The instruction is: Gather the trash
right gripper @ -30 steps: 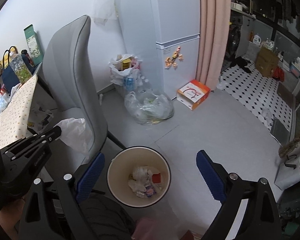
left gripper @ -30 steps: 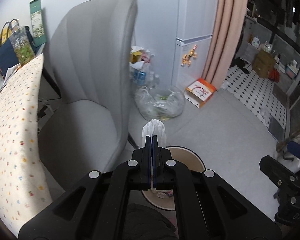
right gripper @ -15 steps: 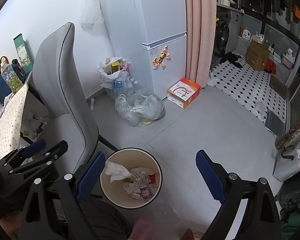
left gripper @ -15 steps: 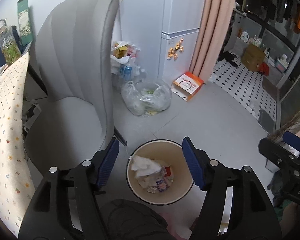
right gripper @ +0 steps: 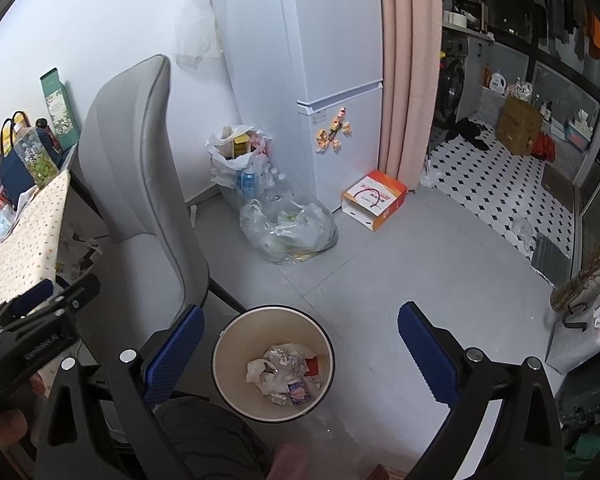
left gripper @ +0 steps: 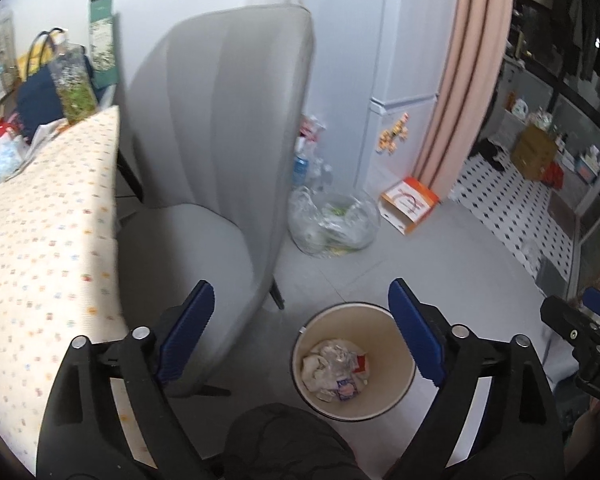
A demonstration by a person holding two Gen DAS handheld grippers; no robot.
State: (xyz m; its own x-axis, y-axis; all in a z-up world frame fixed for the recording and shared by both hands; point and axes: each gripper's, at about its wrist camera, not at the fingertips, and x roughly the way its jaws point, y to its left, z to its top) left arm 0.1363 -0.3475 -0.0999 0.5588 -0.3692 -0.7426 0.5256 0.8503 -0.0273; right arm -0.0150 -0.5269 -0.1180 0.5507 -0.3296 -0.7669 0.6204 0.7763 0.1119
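Both tools are spread wide and carry nothing: the left gripper [left gripper: 300, 320] hangs above the floor with the round cream plastic waste bin [left gripper: 396, 396] below and just ahead of its right finger, and the right gripper [right gripper: 300, 344] hangs over the same bin [right gripper: 228, 344], which sits low between its blue-padded fingers. The trash itself, crumpled white tissue and clear wrappers [right gripper: 280, 376] with a scrap of red, lies at the bottom of the bin, well under both sets of fingers. Judged from this, one drop is finished and the step in hand is to go for the next piece. To do that well, lift each tool clear of the bin rim before swinging away, so a finger does not tip the light bin. To the left of the left gripper stands the grey upholstered shell chair [left gripper: 220, 152], very close to its left finger; beyond that is the table under a cream cloth with small printed dots [left gripper: 40, 248]. Swing out around the chair back, not across it. Keep the jaws spread while travelling, square them to the next scrap, and close only once it lies between the pads. Ahead of both tools a clear plastic bag of rubbish [right gripper: 288, 232] rests on the grey floor.
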